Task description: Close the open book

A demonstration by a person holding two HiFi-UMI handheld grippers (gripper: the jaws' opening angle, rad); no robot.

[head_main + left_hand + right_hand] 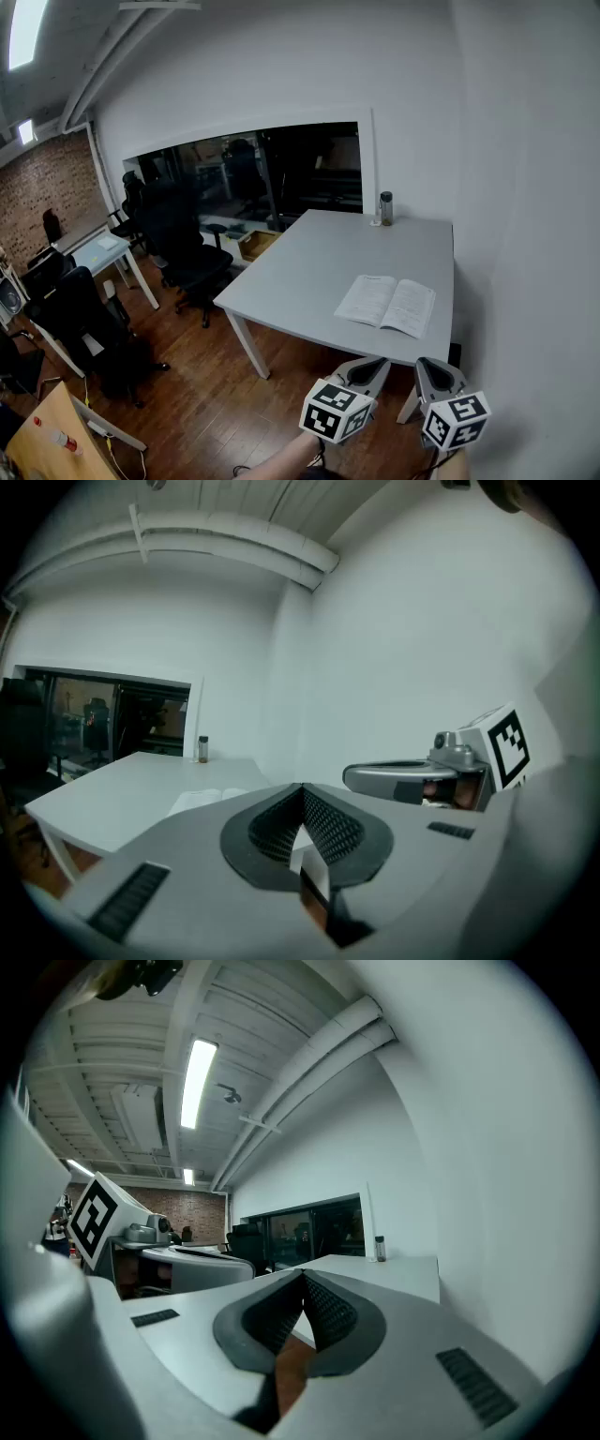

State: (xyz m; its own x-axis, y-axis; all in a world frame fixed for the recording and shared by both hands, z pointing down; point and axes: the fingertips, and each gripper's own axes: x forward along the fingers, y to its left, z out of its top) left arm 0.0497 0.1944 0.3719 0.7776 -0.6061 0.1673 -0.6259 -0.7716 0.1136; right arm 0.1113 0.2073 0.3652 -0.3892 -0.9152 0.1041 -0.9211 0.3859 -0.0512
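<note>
An open book (387, 306) with white pages lies flat near the front right edge of the grey table (319, 258). In the left gripper view the open book (208, 800) shows as a pale strip just beyond the jaws. Both grippers hang below the table's front edge, short of the book. My left gripper (367, 368) is shut with nothing in it; its pads meet at the tip (302, 787). My right gripper (430, 370) is also shut and empty, its tip (302, 1275) pointing over the table. Each gripper carries a marker cube.
A small dark-capped bottle (385, 208) stands at the table's far edge by the window. White walls close in on the right. Black office chairs (192, 253) and another desk (98, 251) stand on the wooden floor to the left.
</note>
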